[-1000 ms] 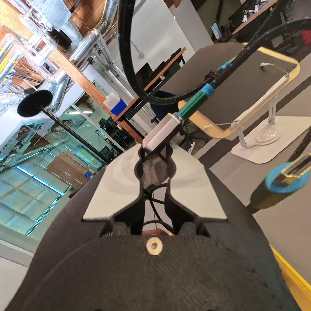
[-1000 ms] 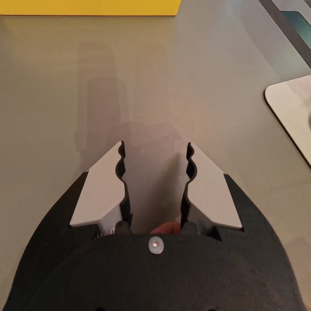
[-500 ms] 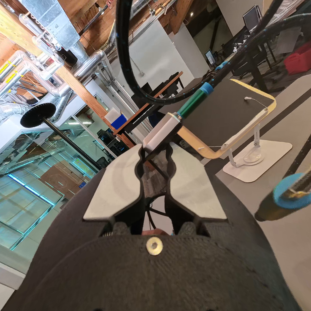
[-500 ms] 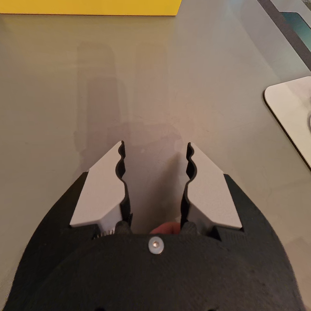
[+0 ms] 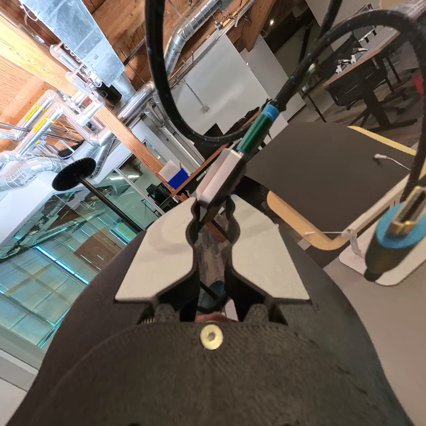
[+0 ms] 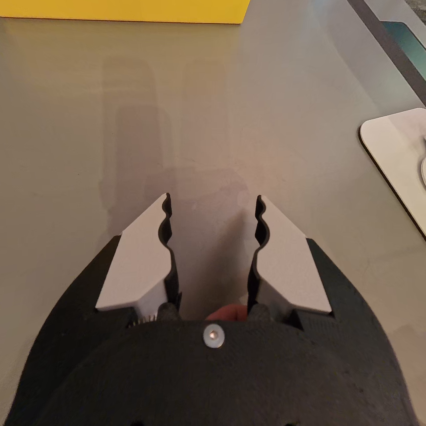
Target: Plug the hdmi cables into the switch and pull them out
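My left claw (image 5: 213, 207) is clenched on the lower end of the small silver switch (image 5: 219, 178), which sticks up and away from my fingertips, raised off the tabletop. One cable is plugged into its far end by a green plug (image 5: 252, 136) with a blue collar, and the black braided cable (image 5: 161, 76) loops up past the top of the view. A second plug (image 5: 401, 239), dark with a blue collar and a gold tip, hangs free at the right edge of the view, joined to nothing. Compared with a moment ago I have tilted: the switch now points more steeply upward, and the loose plug sits higher and shows its gold tip more clearly. Behind the switch, the dark board (image 5: 322, 173) on its white stand (image 5: 352, 260) sits toward the far right side of the tabletop (image 5: 368, 311).

My right claw (image 6: 213, 198) is released, fingers well apart with nothing between them, hovering over the bare grey tabletop (image 6: 207, 92). It has not shifted since the earlier frames. A yellow strip (image 6: 124, 11) runs along the far edge, and a white base (image 6: 396, 147) lies at the right edge.
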Motion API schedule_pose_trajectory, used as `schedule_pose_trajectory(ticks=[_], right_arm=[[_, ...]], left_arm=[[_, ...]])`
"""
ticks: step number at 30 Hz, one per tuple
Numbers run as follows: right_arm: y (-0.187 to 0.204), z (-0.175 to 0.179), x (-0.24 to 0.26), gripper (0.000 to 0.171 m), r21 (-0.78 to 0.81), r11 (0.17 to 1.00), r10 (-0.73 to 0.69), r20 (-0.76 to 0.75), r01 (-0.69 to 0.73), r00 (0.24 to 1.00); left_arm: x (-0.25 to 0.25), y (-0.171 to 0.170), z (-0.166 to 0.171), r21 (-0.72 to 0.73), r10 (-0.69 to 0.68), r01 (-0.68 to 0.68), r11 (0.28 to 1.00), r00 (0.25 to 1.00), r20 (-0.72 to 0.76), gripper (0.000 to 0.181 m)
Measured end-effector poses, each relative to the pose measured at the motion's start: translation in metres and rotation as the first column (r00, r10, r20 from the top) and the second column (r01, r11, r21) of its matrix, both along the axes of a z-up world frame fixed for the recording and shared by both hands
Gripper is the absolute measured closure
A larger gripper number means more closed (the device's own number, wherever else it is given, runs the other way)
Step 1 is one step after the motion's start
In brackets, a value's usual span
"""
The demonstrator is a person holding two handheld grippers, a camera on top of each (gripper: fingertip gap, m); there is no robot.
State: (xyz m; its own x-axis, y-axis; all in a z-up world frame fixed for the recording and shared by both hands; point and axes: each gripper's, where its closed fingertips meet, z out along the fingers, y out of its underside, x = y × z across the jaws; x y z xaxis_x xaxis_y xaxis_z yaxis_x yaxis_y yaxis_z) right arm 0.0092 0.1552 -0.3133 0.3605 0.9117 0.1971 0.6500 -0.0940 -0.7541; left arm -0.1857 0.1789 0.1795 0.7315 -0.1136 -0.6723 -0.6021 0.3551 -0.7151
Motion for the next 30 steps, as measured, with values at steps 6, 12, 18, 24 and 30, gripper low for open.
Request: schedule_pose_trajectory(ticks=[6, 12, 18, 24, 30], right_arm=[[0.000, 0.000, 0.000, 0.100, 0.001, 1.000, 0.002, -0.001, -0.002, 1.000], [0.000, 0.000, 0.000, 0.099, 0.003, 1.000, 0.002, -0.001, -0.002, 1.000], [0.000, 0.000, 0.000, 0.099, 0.009, 1.000, 0.003, 0.002, -0.003, 1.000], [-0.001, 0.000, -0.001, 0.099, 0.012, 1.000, 0.004, 0.002, -0.005, 1.000], [-0.001, 0.000, -0.001, 0.099, 0.015, 1.000, 0.006, 0.002, -0.006, 1.000]], left_arm=[[-0.002, 0.006, 0.038, 0.064, 0.026, -0.026, 0.998, 1.000, 0.006, 0.161], [0.011, -0.003, 0.060, 0.110, 0.011, -0.011, 0.994, 1.000, 0.001, 0.162], [0.032, -0.007, 0.061, 0.091, -0.027, 0.027, 0.995, 1.000, -0.002, 0.163], [0.068, -0.009, 0.037, -0.006, -0.117, 0.117, 0.993, 0.993, -0.008, 0.162], [0.125, -0.018, 0.011, -0.088, -0.243, 0.239, 0.967, 0.969, -0.040, 0.163]])
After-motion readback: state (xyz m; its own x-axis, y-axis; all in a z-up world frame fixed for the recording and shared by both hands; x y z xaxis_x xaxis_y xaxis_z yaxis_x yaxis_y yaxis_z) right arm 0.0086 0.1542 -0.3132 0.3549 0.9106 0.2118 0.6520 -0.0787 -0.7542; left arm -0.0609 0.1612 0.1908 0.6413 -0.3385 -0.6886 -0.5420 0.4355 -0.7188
